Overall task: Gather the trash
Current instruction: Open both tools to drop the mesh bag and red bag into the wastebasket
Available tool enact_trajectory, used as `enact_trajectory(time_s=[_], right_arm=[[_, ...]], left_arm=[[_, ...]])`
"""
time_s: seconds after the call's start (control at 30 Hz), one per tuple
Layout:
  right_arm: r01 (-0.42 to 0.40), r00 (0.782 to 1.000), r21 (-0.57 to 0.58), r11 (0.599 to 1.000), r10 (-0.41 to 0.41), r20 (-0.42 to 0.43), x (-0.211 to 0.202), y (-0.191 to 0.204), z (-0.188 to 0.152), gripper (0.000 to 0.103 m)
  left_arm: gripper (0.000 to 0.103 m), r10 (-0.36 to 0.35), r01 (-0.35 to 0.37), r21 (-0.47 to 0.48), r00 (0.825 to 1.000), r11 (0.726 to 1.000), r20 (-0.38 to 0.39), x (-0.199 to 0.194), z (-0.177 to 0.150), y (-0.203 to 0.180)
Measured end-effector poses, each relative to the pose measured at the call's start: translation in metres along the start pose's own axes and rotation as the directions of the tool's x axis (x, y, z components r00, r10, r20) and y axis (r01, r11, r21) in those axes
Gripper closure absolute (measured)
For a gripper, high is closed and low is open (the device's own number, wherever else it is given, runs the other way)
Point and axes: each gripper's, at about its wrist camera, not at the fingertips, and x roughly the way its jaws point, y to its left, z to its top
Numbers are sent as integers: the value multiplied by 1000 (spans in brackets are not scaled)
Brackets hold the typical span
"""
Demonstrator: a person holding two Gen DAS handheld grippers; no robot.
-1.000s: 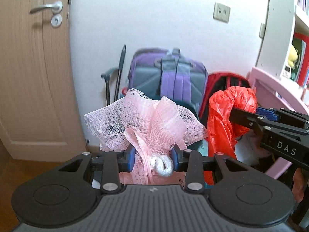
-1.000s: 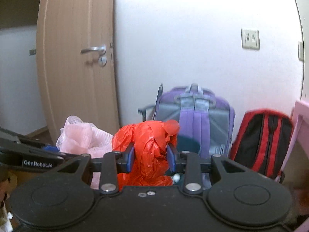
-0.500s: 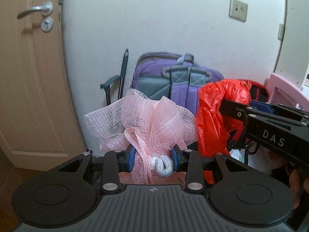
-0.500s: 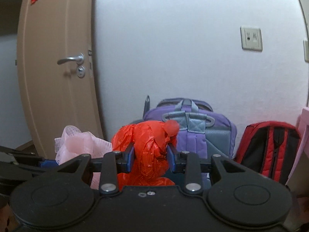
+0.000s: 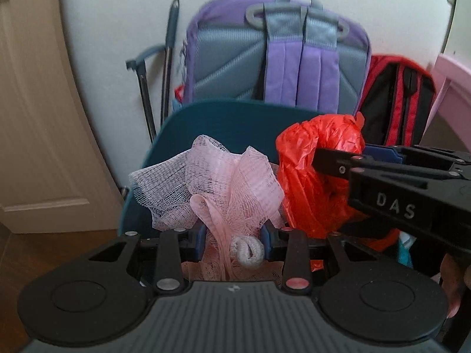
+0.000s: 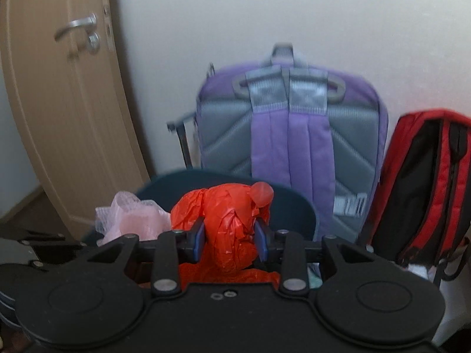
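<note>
My left gripper [image 5: 233, 241] is shut on a pink mesh bath sponge [image 5: 223, 182] with a grey knotted cord at its base. To its right my right gripper [image 5: 347, 164] comes in from the side. In the right wrist view that right gripper [image 6: 231, 241] is shut on a crumpled red plastic bag [image 6: 229, 223], with the pink sponge [image 6: 132, 217] at its left. Both bundles hang just in front of and above the rim of a dark teal bin [image 5: 223, 117], whose rim [image 6: 297, 206] also shows behind the red bag [image 5: 318, 170].
A purple and grey backpack [image 5: 279, 58] leans on the white wall behind the bin, with a red and black backpack [image 6: 426, 185] to its right. A folded dark metal frame [image 5: 153, 67] stands left of it. A wooden door [image 6: 59, 103] is at the left, pink furniture [image 5: 450, 88] at the right.
Both grippers have moved forward and down toward the backpacks, each keeping its bundle. The teal bin, mostly hidden before, now fills the view behind the sponge and the red bag.
</note>
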Motion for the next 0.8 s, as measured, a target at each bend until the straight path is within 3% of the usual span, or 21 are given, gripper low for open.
enact_trajectory(time_s=[0.27,0.5,0.8], right_arm=[[36,995,-18,999,-37,-91,21,1,-10,66],[52,990,-37,998,-56,-127,20,2,-12,66],[78,992,-91,993,-87,-94,-13,7,-6,61]], left_arm=[[64,-15,16,12,998,1000,-57,23,-7,-1],[36,-20,21,30,999,999,-34,17,-10,-13],[36,-34,34,24,999,999,-12,-16,-15,-21]])
